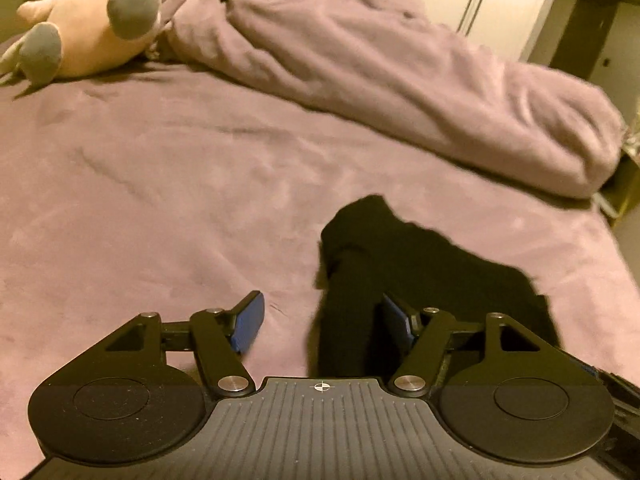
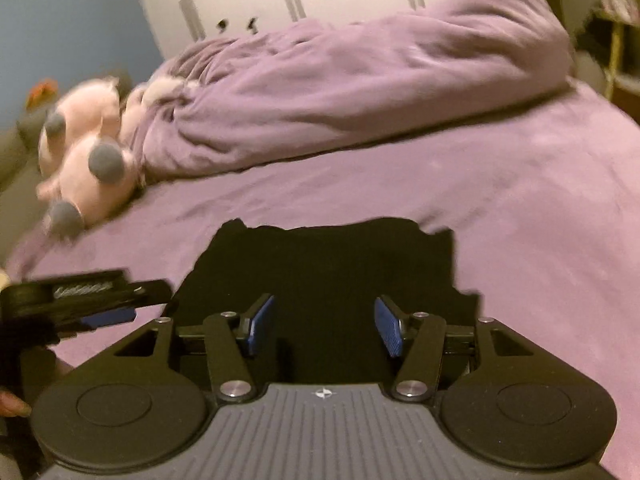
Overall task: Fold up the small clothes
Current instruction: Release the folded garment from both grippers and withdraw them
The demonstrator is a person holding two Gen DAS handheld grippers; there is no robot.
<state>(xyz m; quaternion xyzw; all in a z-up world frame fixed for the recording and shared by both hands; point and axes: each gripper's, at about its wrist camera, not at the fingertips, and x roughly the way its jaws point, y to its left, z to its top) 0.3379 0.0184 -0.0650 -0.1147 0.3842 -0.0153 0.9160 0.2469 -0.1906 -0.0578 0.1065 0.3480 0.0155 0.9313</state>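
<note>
Ribbed grey housings carry both tools. Left tool (image 1: 322,322): blue pads spread, released, a dark cloth strip lying against the inner pad, not pinched. Right tool (image 2: 324,326): pads parted, released, over one black garment (image 2: 320,264), limp and matte, lying on the bed (image 2: 520,220). Beyond: one rumpled purple duvet (image 2: 360,92), one pink plush toy (image 2: 88,164).

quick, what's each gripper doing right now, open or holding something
left gripper: open, a strip of the black fabric garment lies loose between its blue pads.
right gripper: open above the same garment, gripping nothing.
</note>
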